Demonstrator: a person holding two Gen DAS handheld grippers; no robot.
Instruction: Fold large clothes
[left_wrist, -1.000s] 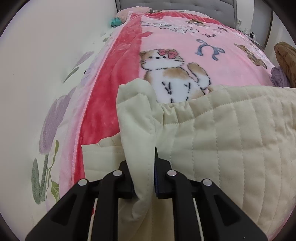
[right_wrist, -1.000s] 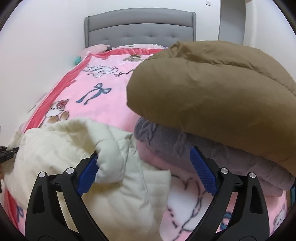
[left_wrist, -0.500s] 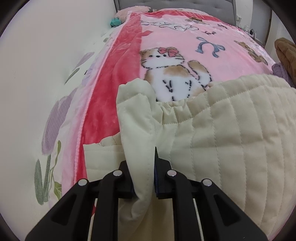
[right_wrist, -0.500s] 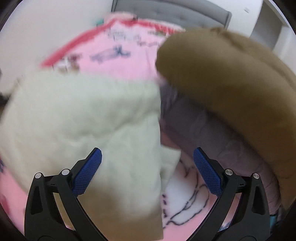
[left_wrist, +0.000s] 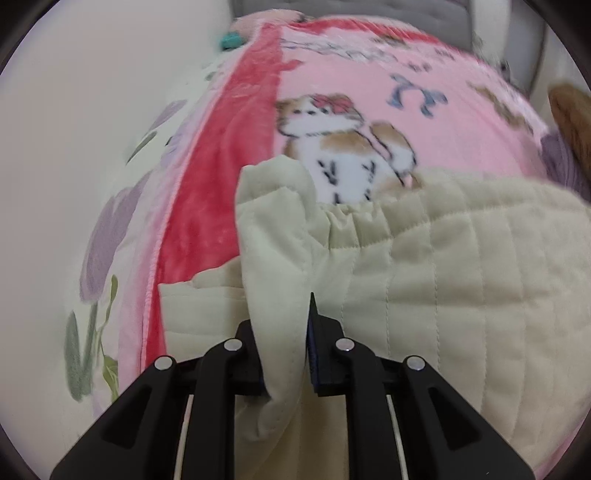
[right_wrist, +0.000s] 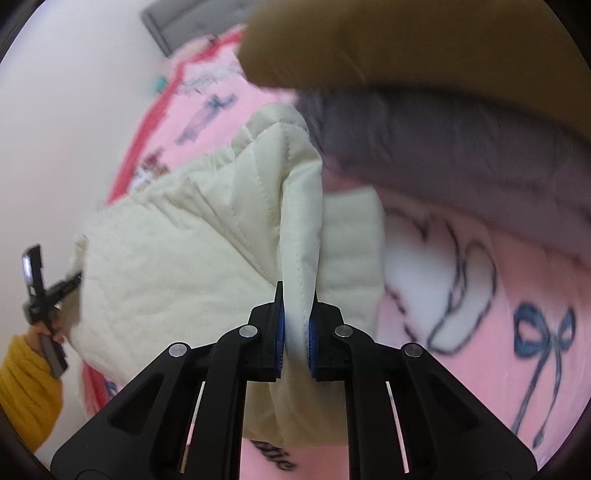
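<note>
A cream quilted jacket (left_wrist: 461, 266) lies on the pink cartoon-print blanket (left_wrist: 369, 110) of a bed. My left gripper (left_wrist: 284, 332) is shut on a fold at the jacket's left edge. In the right wrist view the jacket (right_wrist: 184, 258) stretches between both grippers. My right gripper (right_wrist: 295, 321) is shut on a fold at the jacket's right edge, its blue pads pressed on the cloth. The left gripper (right_wrist: 48, 291) shows at the far left of that view, held by a hand in a yellow sleeve.
A brown duvet (right_wrist: 424, 40) rests on a folded grey-purple knit (right_wrist: 461, 147) close to the right of the jacket. A white wall (left_wrist: 74, 129) runs along the bed's left side. A grey headboard (right_wrist: 166, 18) stands at the far end.
My right gripper has swung in and closed on the jacket's right edge; it was open before. The left gripper keeps its hold, and the jacket has shifted slightly.
</note>
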